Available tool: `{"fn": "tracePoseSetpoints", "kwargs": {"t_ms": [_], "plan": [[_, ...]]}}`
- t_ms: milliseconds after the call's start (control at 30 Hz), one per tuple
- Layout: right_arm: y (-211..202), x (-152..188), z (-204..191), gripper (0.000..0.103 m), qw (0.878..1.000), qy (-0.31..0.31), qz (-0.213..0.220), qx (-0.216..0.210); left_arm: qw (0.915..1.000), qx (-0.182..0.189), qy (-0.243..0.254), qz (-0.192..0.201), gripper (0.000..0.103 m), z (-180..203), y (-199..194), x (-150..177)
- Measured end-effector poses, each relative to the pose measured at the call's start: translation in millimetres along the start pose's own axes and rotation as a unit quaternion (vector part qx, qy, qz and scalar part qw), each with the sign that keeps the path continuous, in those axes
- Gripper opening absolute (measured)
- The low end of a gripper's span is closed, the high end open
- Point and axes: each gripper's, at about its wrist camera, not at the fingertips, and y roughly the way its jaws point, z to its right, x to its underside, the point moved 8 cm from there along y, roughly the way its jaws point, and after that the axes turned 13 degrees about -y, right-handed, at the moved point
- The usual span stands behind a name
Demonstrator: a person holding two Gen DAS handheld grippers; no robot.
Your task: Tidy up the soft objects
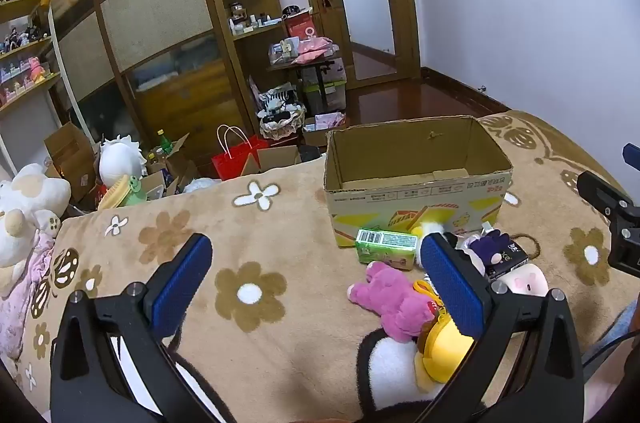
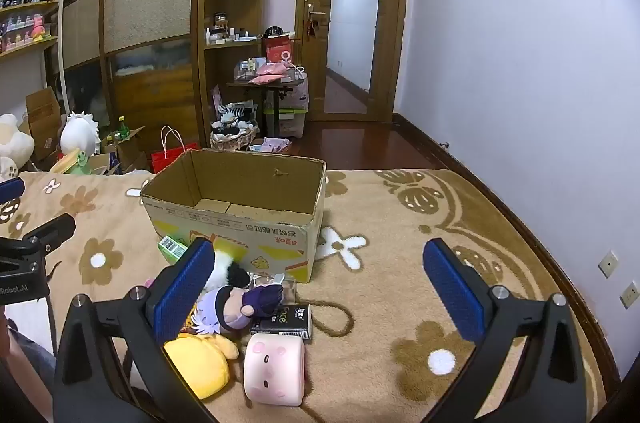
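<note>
Judging by the empty box (image 2: 240,191), nothing is packed yet. Toys (image 2: 236,307) are heaped on the bed (image 2: 400,303) just before it. Both hand-held grippers, left (image 1: 316,275) and right (image 2: 320,287), are held agape, unladen.

Home bedroom — wardrobe (image 1: 156,15), blanketed bed (image 1: 256,255)

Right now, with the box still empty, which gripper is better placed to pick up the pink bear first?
Left, probably. The left gripper hangs open with the pink bear beside its right finger. The right gripper is nearer the pink cylinder plush. The cardboard box is close ahead.
</note>
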Motion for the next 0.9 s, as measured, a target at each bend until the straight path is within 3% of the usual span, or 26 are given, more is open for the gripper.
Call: {"fn": "tracePoseSetpoints", "kwargs": {"t_ms": [900], "plan": [[1.0,1.4,-0.3,0.103,1.0,-0.003,-0.002,0.002,1.0,-0.002,0.0,0.0,0.103,-2.3,0.9,-0.3]]}}
